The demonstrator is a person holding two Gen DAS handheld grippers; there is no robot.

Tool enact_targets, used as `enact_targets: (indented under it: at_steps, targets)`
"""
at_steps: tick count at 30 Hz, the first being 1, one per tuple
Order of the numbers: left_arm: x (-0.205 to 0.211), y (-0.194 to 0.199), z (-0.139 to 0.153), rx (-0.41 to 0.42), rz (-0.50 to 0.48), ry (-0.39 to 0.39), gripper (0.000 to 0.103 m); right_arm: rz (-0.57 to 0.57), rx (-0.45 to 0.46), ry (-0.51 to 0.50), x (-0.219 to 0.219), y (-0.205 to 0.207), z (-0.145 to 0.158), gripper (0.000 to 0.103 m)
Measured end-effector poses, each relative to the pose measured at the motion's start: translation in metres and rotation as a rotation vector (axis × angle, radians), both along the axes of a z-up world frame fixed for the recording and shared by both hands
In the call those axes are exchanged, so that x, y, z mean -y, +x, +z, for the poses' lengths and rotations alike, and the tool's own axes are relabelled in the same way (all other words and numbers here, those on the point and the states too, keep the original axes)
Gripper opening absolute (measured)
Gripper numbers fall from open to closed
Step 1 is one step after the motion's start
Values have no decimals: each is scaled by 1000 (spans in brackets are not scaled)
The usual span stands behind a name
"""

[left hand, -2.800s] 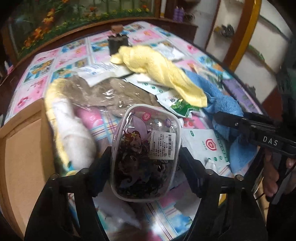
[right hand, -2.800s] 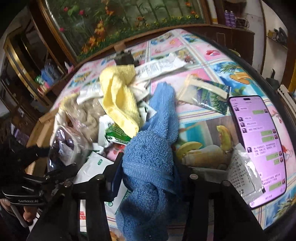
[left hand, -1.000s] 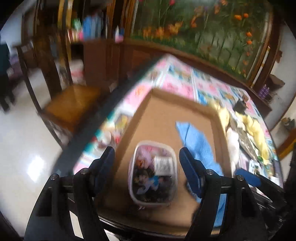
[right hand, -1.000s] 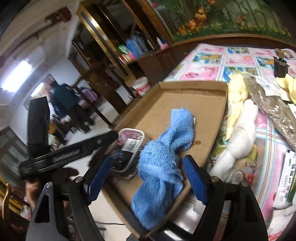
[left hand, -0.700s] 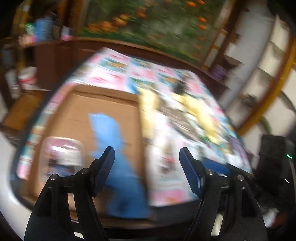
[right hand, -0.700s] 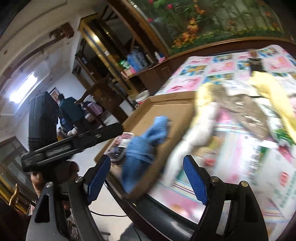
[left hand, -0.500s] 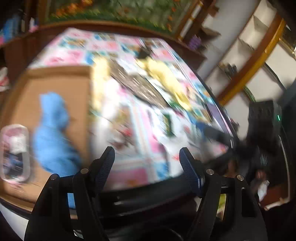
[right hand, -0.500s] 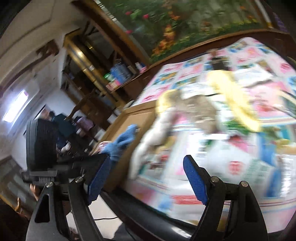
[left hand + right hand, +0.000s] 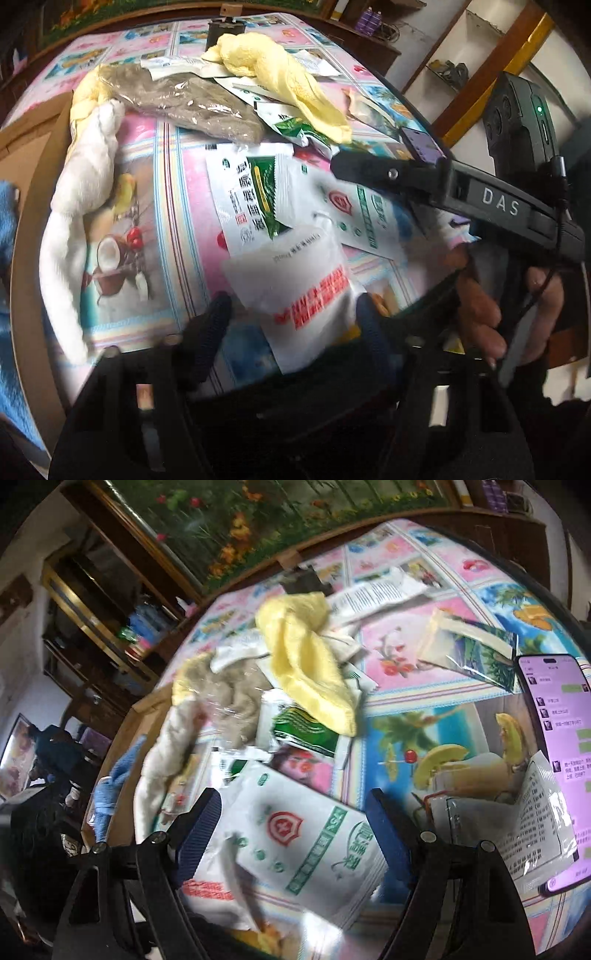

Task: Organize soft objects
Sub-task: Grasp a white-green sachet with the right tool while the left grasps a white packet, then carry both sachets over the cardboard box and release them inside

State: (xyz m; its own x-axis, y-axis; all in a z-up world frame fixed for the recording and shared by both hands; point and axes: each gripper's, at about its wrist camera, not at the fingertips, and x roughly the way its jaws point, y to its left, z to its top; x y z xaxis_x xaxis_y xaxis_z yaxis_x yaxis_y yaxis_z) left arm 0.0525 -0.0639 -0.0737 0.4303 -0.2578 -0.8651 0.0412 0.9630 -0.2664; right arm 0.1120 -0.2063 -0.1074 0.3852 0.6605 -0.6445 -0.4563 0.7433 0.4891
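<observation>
My left gripper (image 9: 293, 315) is open with its jaws either side of a white pouch with red print (image 9: 295, 273) on the table. My right gripper (image 9: 295, 821) is open over a white sachet with green print (image 9: 314, 834); it also shows in the left wrist view (image 9: 369, 166). A yellow towel (image 9: 288, 77) (image 9: 306, 661), a white plush cloth (image 9: 79, 192) (image 9: 166, 753) and a bagged tan cloth (image 9: 192, 103) (image 9: 229, 698) lie further back. The blue towel (image 9: 114, 779) lies in the cardboard box (image 9: 22, 147) at the left.
A lit phone (image 9: 554, 746) lies at the right table edge. Several paper sachets and a printed leaflet (image 9: 535, 819) are scattered over the patterned tablecloth. A dark small object (image 9: 225, 27) stands at the far side. Shelves and a chair stand beyond the table.
Both grippers let go of the plastic box and the blue towel in the cardboard box, swung back right over the table, and now sit open over the sachets.
</observation>
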Motion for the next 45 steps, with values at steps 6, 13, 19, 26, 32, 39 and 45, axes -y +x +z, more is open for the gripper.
enact_targets:
  at_steps: [6,13,19,26,32,39,45]
  targets:
    - [-22,-11,10,34,5,-116,18,83,-27,3,0,3,-6,81]
    - [-68,-21,19,91,123,-247,9,147,50,-152,-25,-18,-4,81]
    - [-79,-26,22,119,145,-292,8,79,173,-374,-46,-47,-7,63]
    - [-75,-28,22,146,141,-282,6,50,144,-330,-35,-50,-4,32]
    - [-82,-35,32,173,140,-337,5,31,145,-286,-33,-55,6,18]
    - [-103,-50,56,233,170,-403,5,44,217,-190,-39,-70,39,16]
    - [-158,-76,83,322,287,-382,5,161,267,-88,-90,-73,61,16]
